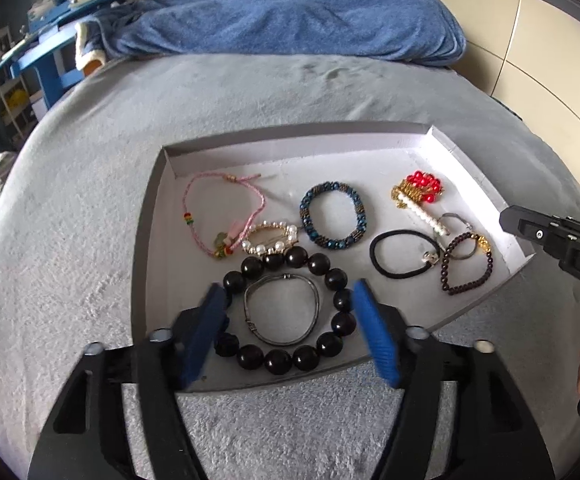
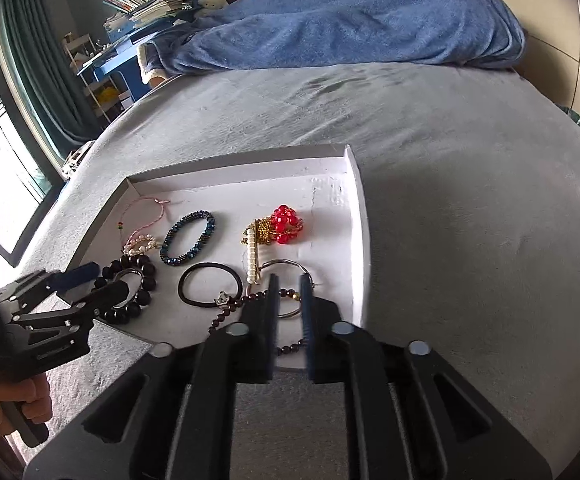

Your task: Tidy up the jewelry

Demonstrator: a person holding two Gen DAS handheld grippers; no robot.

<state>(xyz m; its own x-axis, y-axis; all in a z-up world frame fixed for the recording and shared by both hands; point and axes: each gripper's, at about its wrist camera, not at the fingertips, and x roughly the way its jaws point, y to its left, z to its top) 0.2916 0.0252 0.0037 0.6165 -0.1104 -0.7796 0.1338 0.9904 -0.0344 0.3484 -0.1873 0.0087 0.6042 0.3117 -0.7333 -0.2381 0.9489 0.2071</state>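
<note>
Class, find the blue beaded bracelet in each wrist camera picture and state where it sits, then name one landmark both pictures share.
Left wrist view: the blue beaded bracelet lies mid-tray, above the big black bead bracelet.
Right wrist view: the blue beaded bracelet lies left of centre, above the black hair tie.
Shared landmark: the red bead cluster, to the bracelet's right in both.

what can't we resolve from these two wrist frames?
- Right wrist: the small dark-bead bracelet runs behind the right gripper fingers; contact cannot be told.
- Right wrist: the big black bead bracelet is partly covered by the left gripper.
- Left wrist: the tray near edge hides behind the fingers.
- Left wrist: the right gripper is cut off by the frame edge; jaws unseen there.
</note>
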